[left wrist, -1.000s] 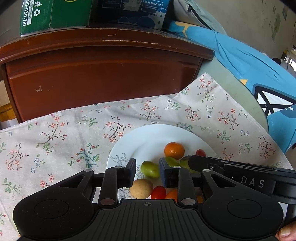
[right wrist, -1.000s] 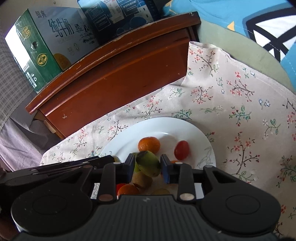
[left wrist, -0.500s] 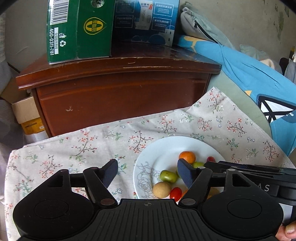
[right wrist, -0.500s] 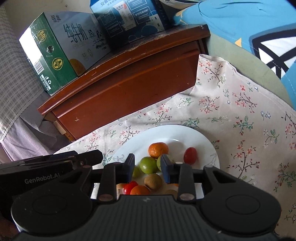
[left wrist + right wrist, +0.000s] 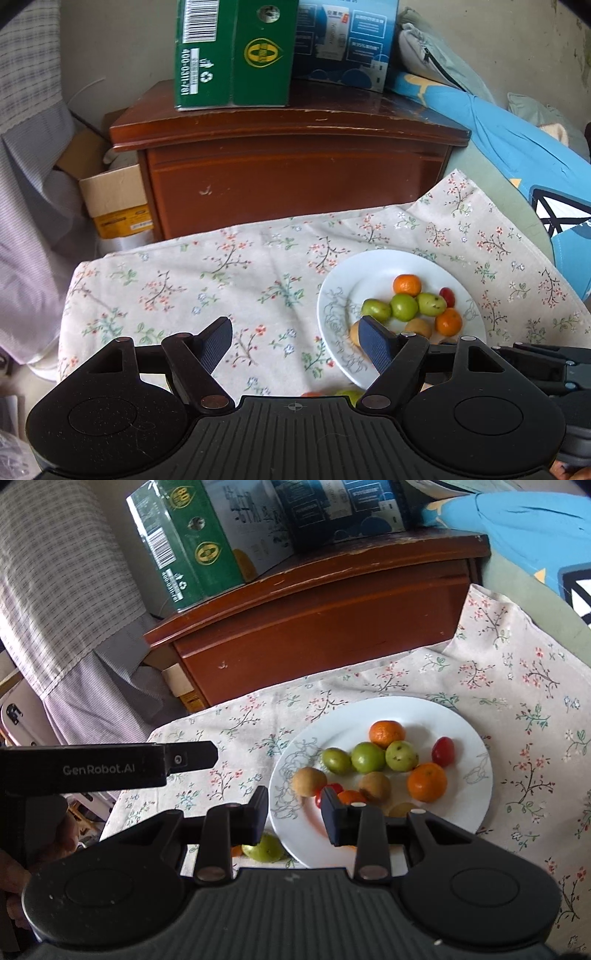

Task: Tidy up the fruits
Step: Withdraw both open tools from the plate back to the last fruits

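Note:
A white plate [image 5: 469, 731] on the floral cloth holds several fruits: green ones in a row [image 5: 367, 757], oranges [image 5: 426, 781], a cherry tomato [image 5: 442, 751] and brown round fruits [image 5: 309, 781]. It also shows in the left wrist view [image 5: 369, 266]. One green fruit [image 5: 264, 849] lies on the cloth beside the plate's near-left rim. My left gripper [image 5: 295, 338] is open and empty over the cloth, left of the plate. My right gripper [image 5: 294, 812] is open and empty above the plate's near-left rim.
A brown wooden cabinet [image 5: 295, 166] stands behind the cloth, with a green carton [image 5: 232, 55] and a blue carton [image 5: 347, 40] on top. Cardboard boxes [image 5: 114, 199] sit at its left. Blue bedding [image 5: 517, 147] lies at the right.
Both grippers pulled back and up from the plate. The right one let go of a green fruit, which now lies on the plate. The left jaws opened wide.

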